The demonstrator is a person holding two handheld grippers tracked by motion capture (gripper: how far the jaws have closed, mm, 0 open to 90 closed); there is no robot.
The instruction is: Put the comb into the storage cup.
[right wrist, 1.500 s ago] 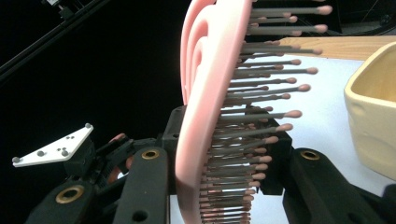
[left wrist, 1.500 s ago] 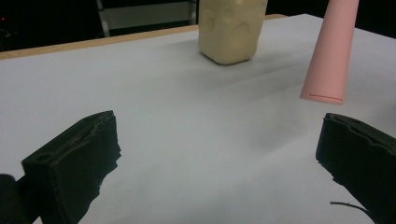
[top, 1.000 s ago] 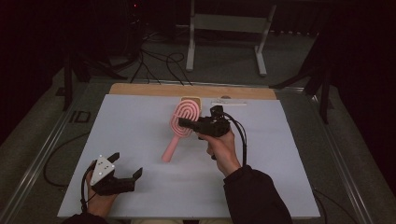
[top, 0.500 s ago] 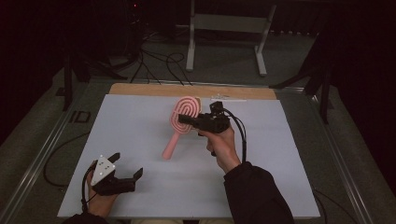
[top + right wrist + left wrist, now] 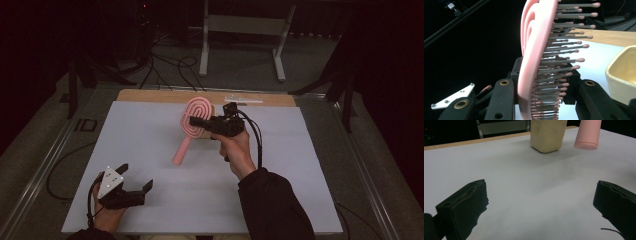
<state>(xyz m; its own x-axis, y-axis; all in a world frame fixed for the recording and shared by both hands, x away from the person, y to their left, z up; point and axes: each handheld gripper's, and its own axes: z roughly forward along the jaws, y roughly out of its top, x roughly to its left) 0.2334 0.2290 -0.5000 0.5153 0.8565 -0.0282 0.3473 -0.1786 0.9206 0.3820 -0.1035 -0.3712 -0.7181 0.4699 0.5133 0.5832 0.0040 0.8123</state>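
White table (image 5: 150,125): 1 pink brush (image 5: 192,125) clamped in R fingers (image 5: 196,120), 1 beige cup (image 5: 547,135); L fingers (image 5: 135,180) wide apart, empty.

Hairbrush (image 5: 534,57): smooth matt pink plastic, thin grey bristles. Table (image 5: 150,145): matt white sheet over a wood edge. Cup (image 5: 547,135): matt beige.

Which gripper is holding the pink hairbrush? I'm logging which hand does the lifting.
The right gripper, clamped on the pink hairbrush head above the table; the left gripper sits open and empty near the table's front edge.
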